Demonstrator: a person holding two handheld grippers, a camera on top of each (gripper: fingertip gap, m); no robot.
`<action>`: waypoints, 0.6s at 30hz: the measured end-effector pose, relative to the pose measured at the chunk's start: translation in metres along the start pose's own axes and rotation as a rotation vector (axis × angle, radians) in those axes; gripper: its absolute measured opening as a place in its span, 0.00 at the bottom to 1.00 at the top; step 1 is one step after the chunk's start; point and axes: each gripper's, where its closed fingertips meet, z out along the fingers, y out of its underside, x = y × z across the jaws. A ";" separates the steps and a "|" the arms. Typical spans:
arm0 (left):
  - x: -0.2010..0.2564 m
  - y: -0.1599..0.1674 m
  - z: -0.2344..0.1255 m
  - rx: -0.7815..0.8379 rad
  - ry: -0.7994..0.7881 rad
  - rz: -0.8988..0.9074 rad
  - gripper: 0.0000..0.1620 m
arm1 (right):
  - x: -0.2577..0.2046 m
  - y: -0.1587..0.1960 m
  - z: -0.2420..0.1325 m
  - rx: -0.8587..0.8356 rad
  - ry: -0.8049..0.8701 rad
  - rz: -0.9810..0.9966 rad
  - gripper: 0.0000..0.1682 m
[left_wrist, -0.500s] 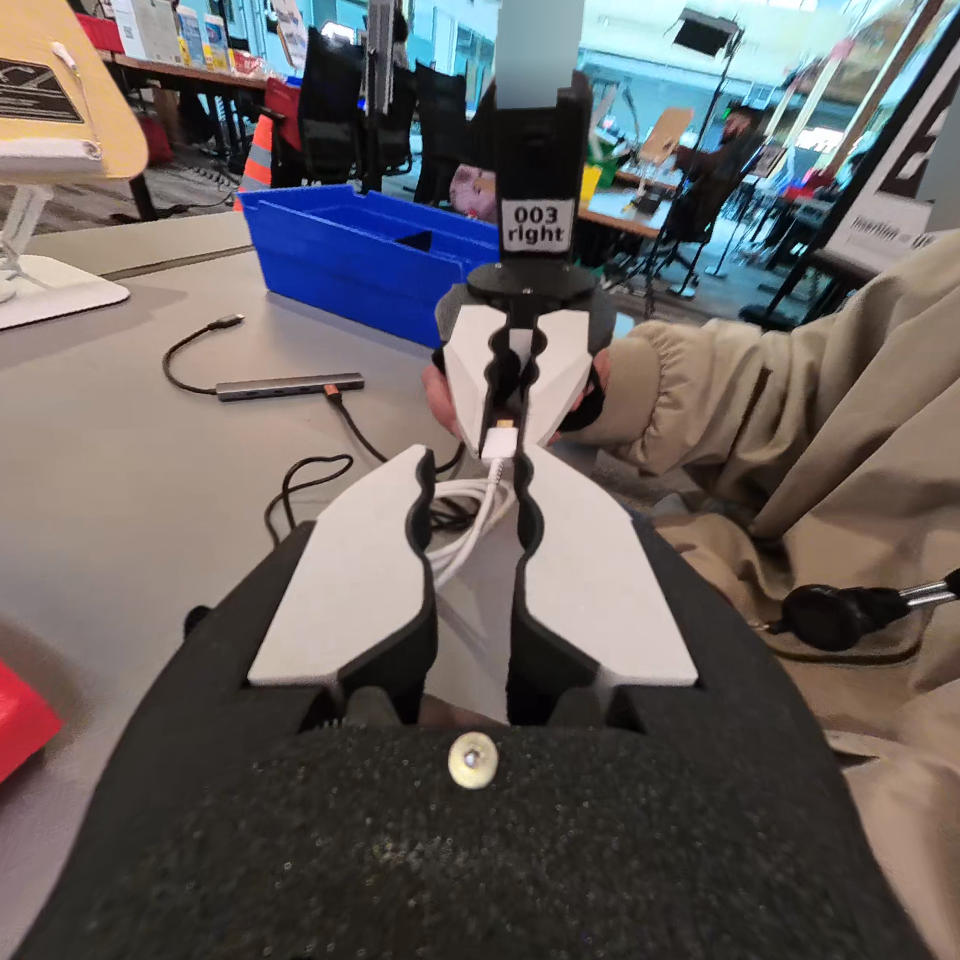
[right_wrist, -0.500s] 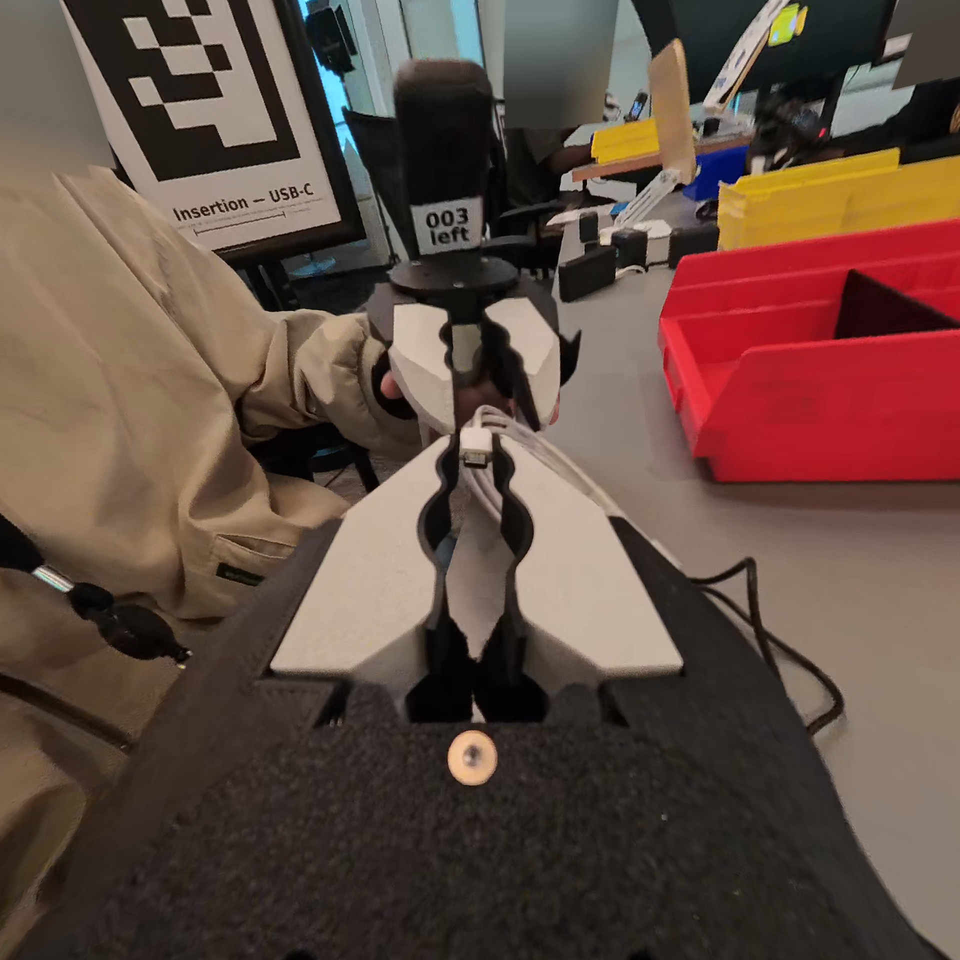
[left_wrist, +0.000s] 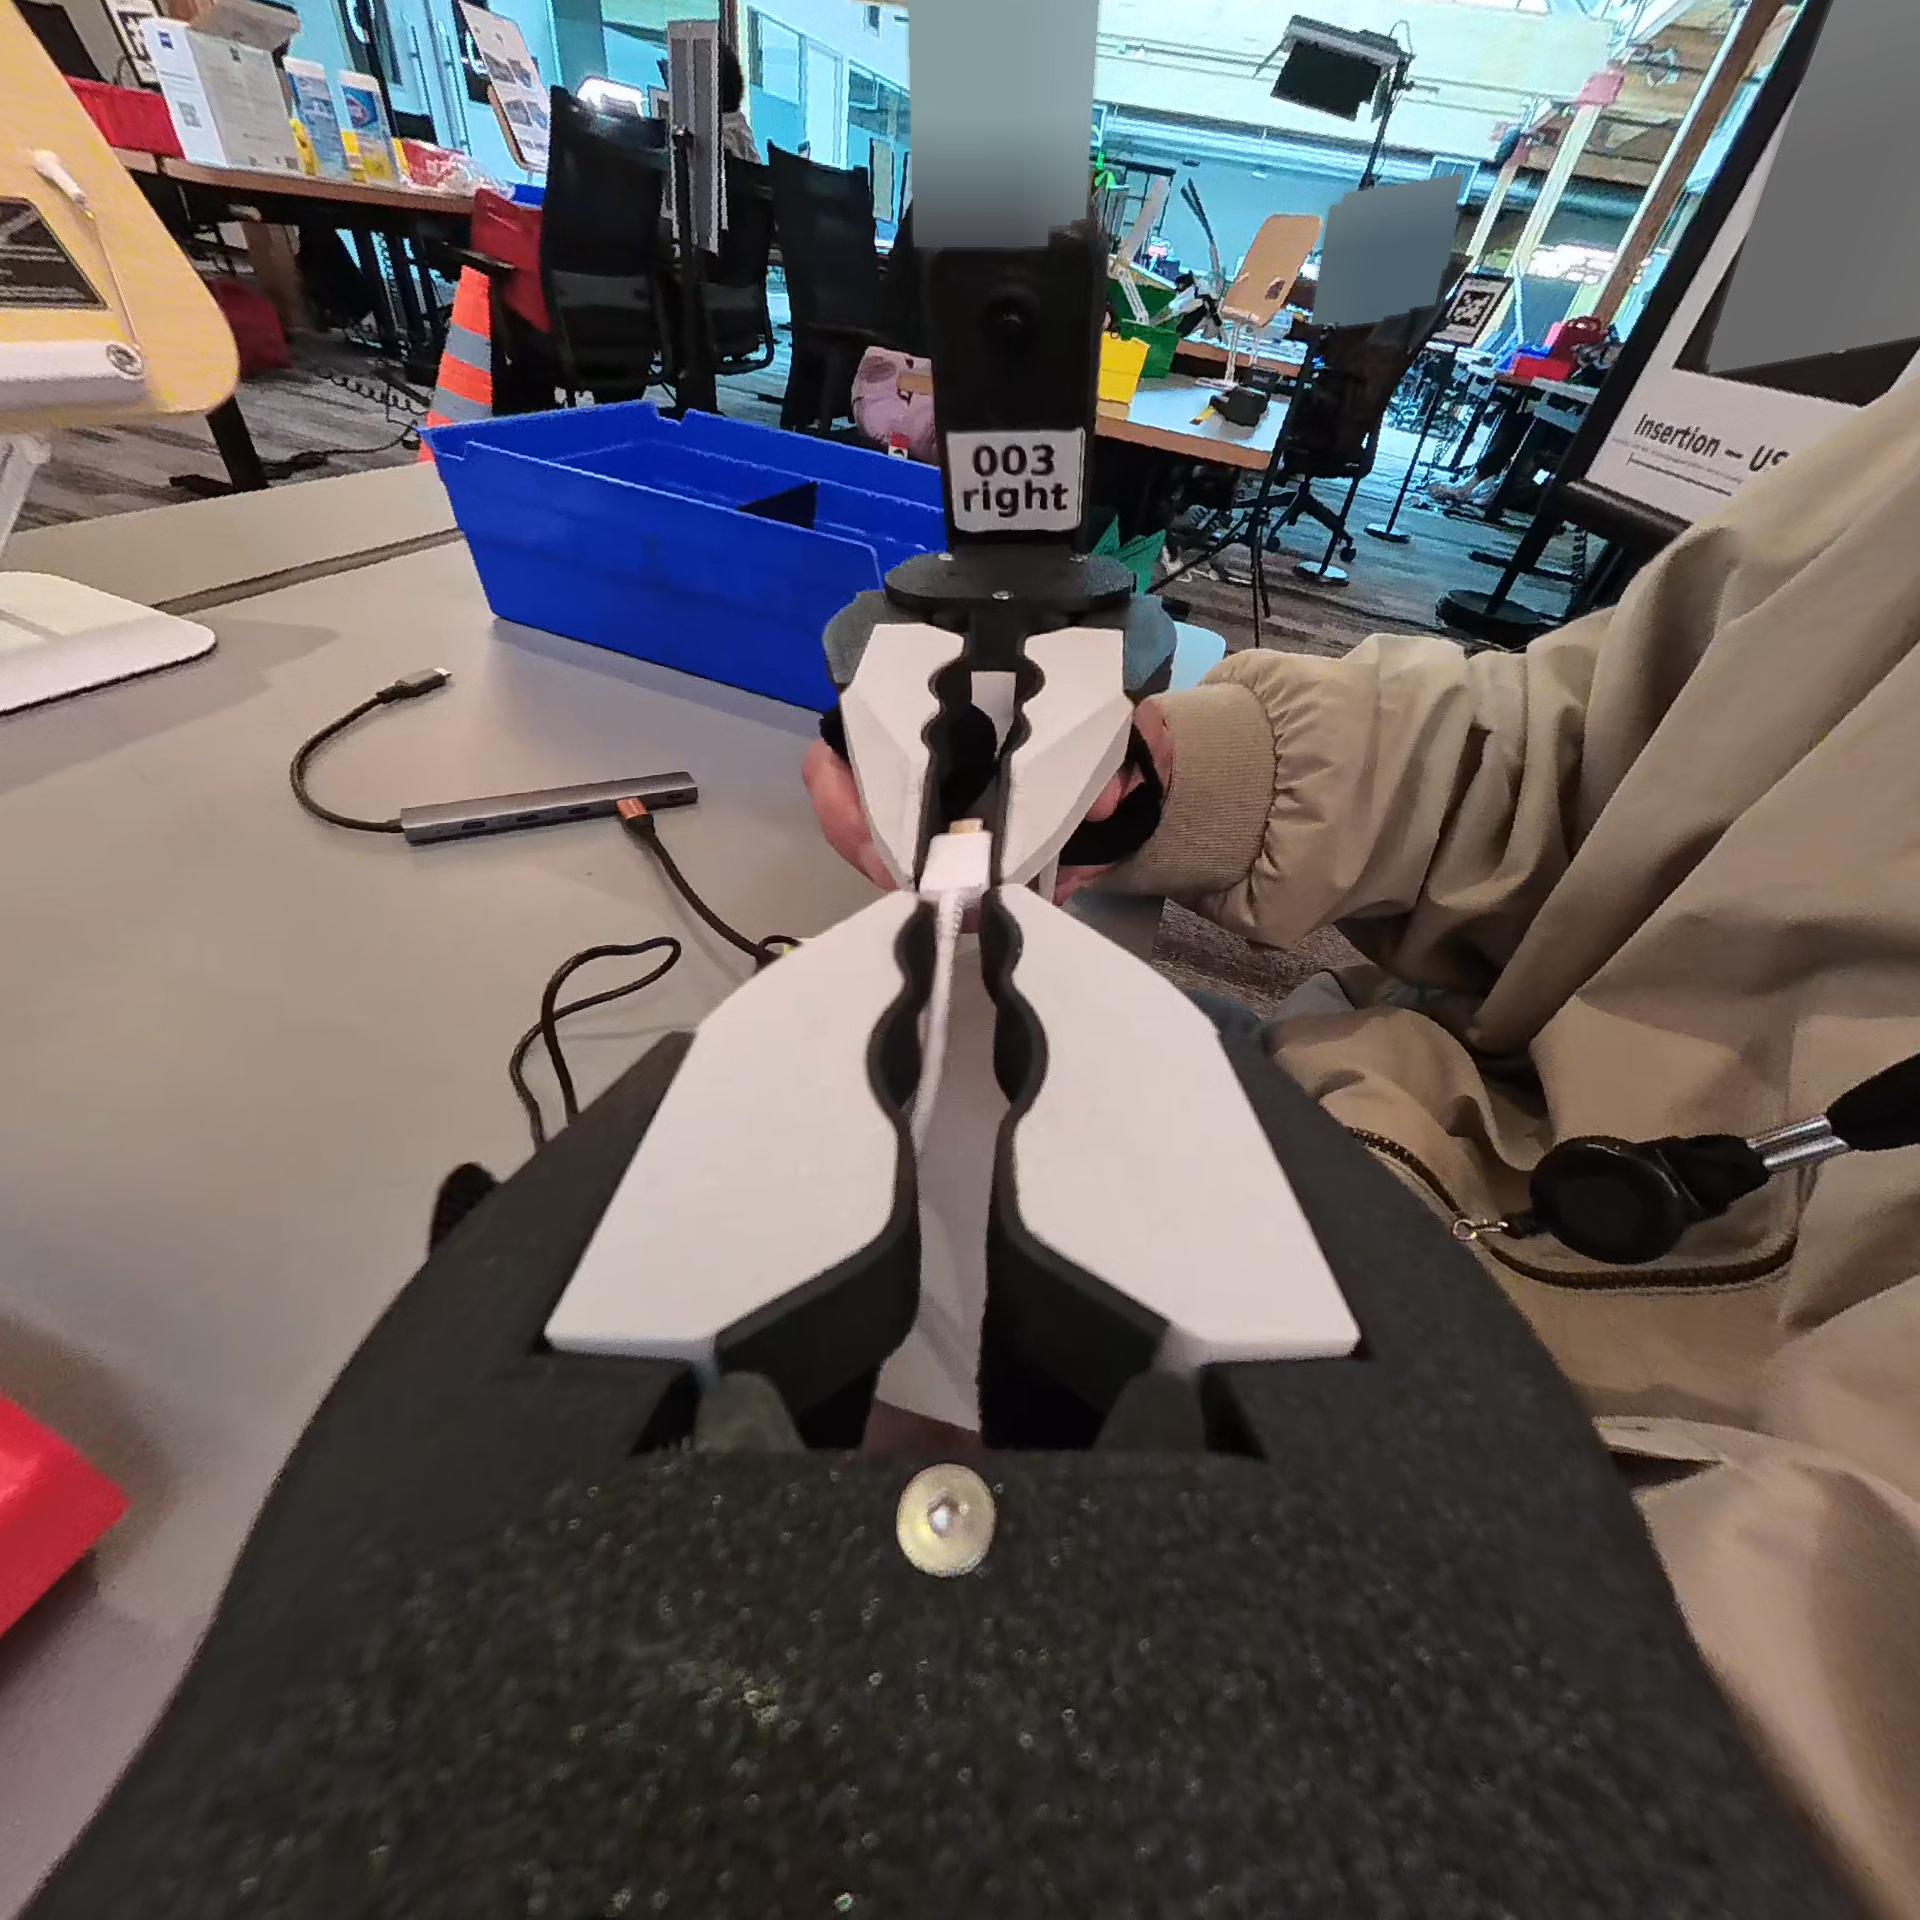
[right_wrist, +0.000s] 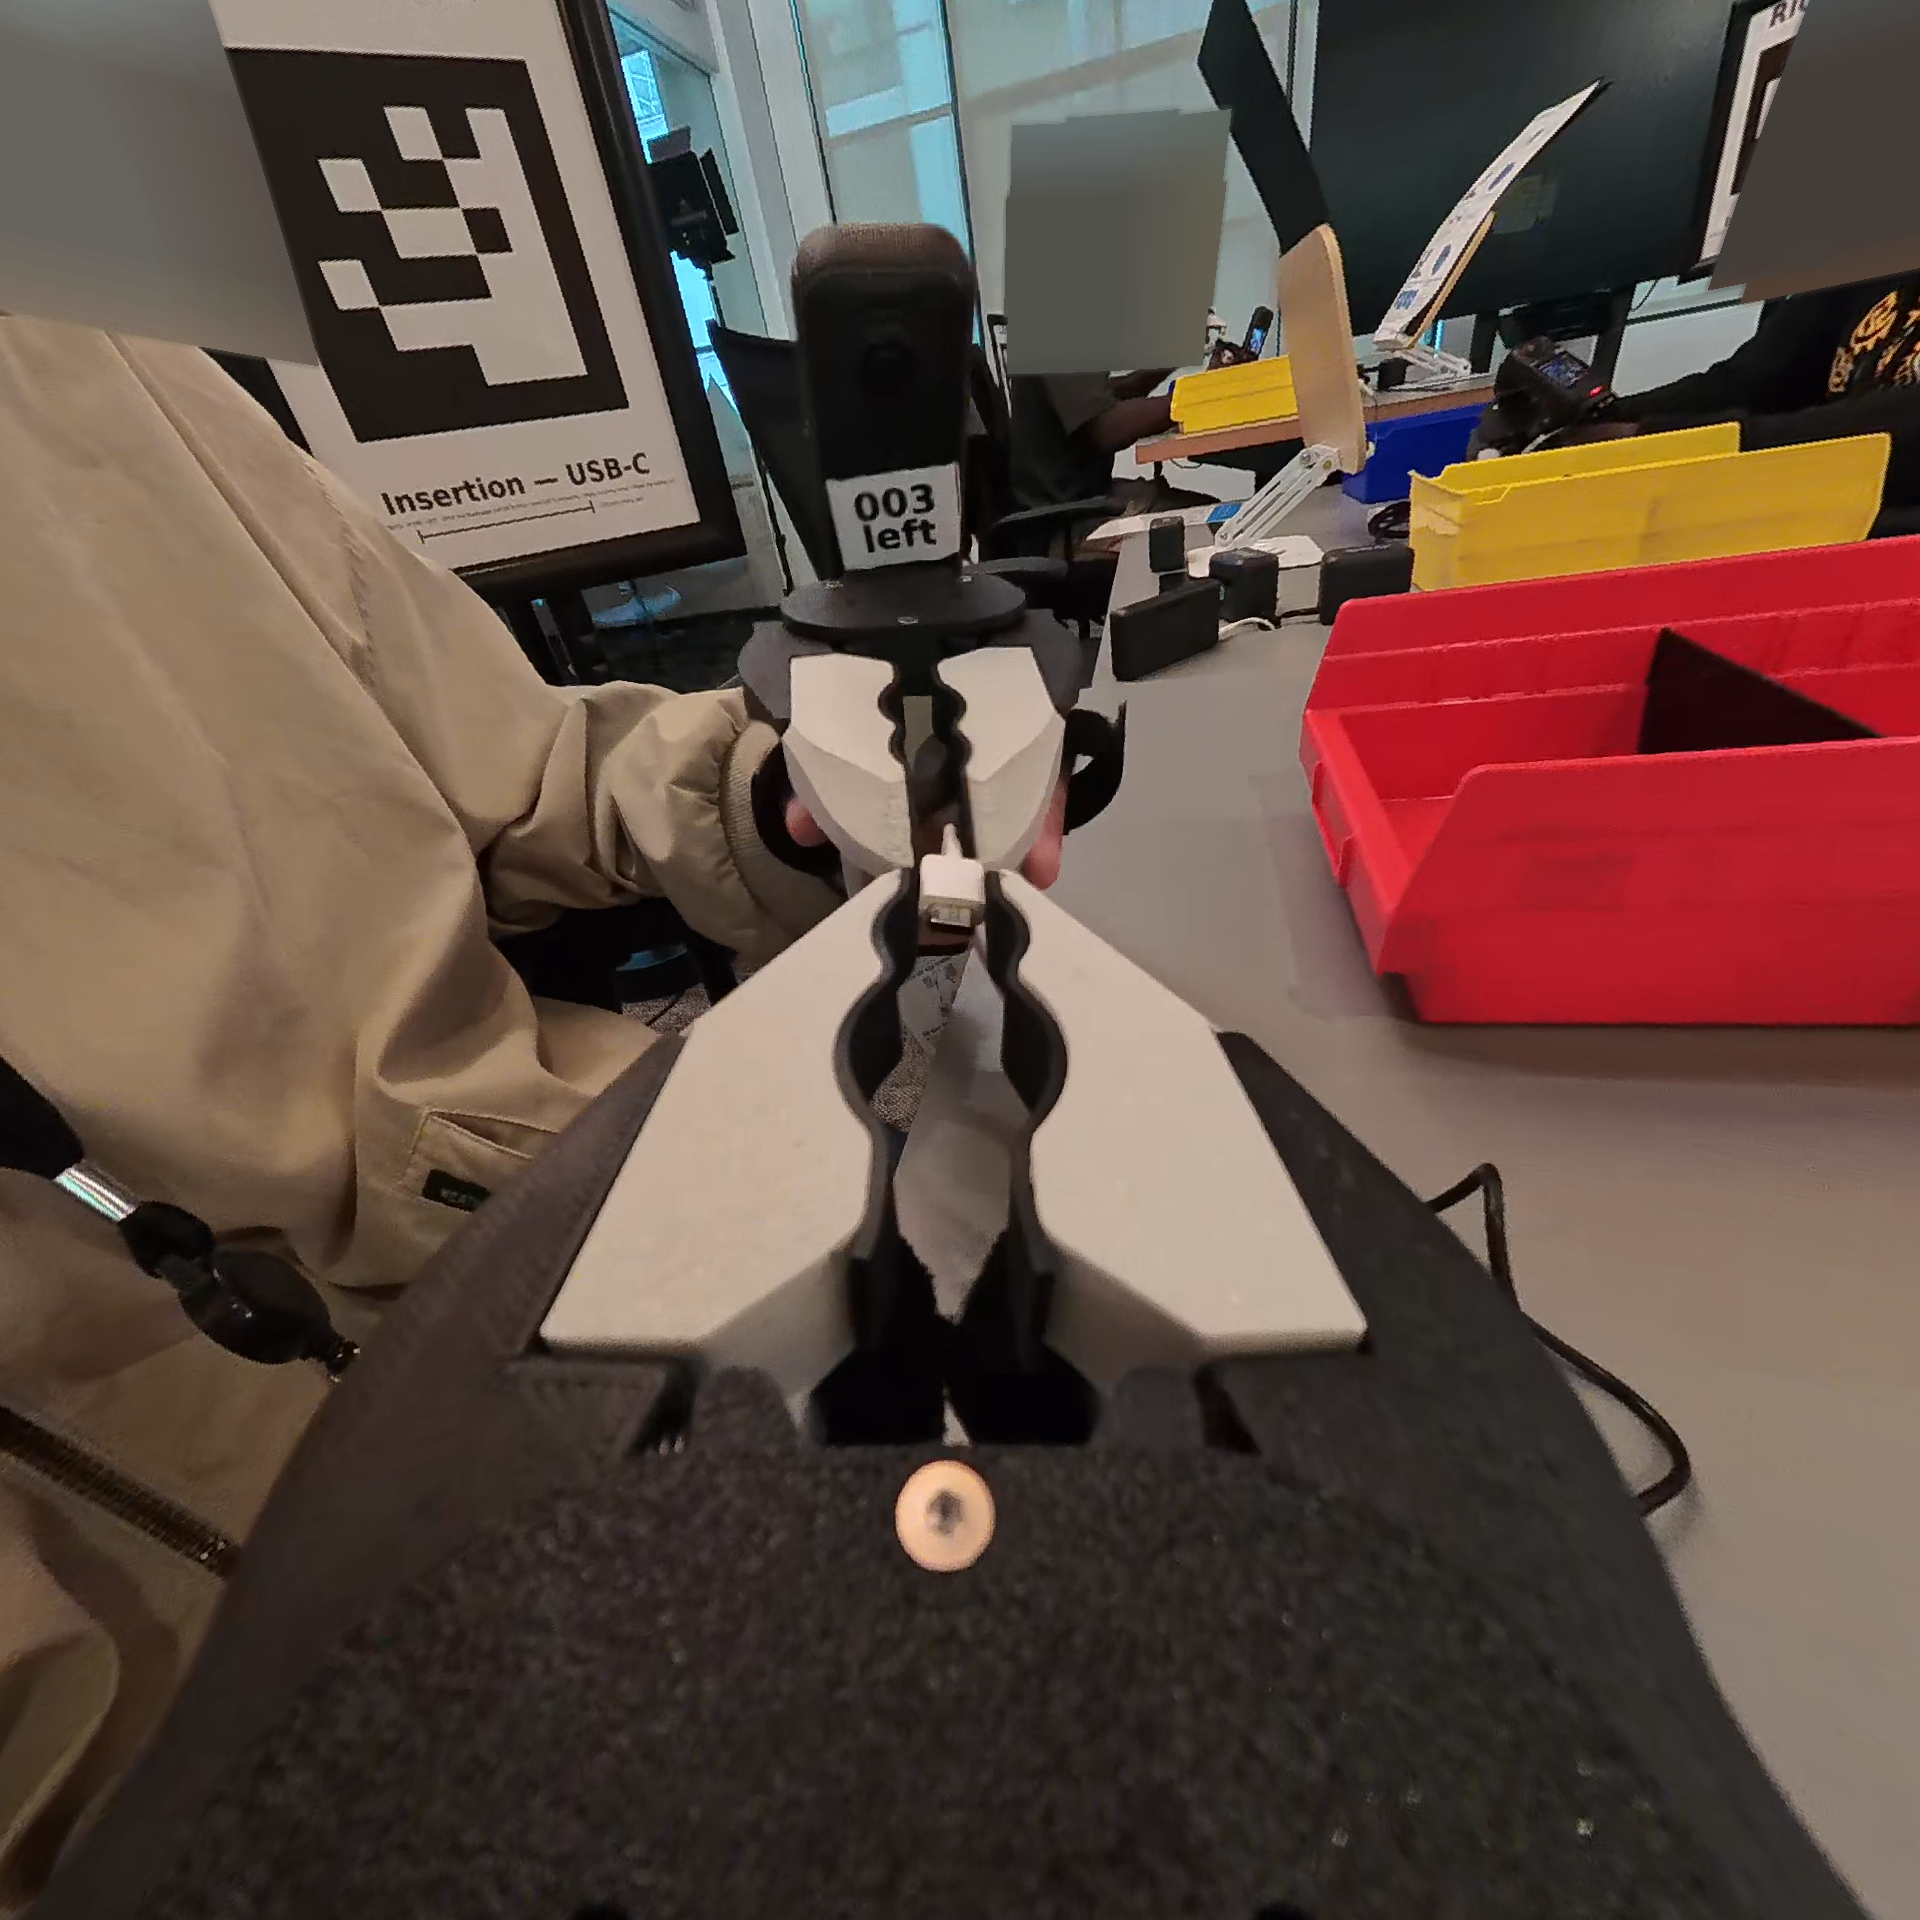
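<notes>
nose to nose above the grey table: left gripper nearly closed on a white cable, right gripper pinching its white plug, tips almost touching, apparently to steady it; grey usb hub lying well apart.

The white cable ran back between the left gripper fingers and vanished under its black body, its far end hidden. In the right wrist view the right gripper walls masked the sides of the white plug. The red bin was cut off at the right edge, and grey patches covered parts of the background.
</notes>
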 end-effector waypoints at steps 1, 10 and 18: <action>0.001 -0.001 -0.001 0.003 0.015 -0.004 0.02 | -0.001 -0.001 -0.001 0.006 -0.007 -0.001 0.07; -0.001 0.000 -0.002 0.001 0.036 -0.047 0.02 | 0.002 0.001 0.000 0.039 0.021 -0.007 0.07; 0.000 -0.013 -0.003 0.060 0.048 -0.098 0.02 | 0.005 -0.012 -0.007 0.003 0.061 -0.011 0.09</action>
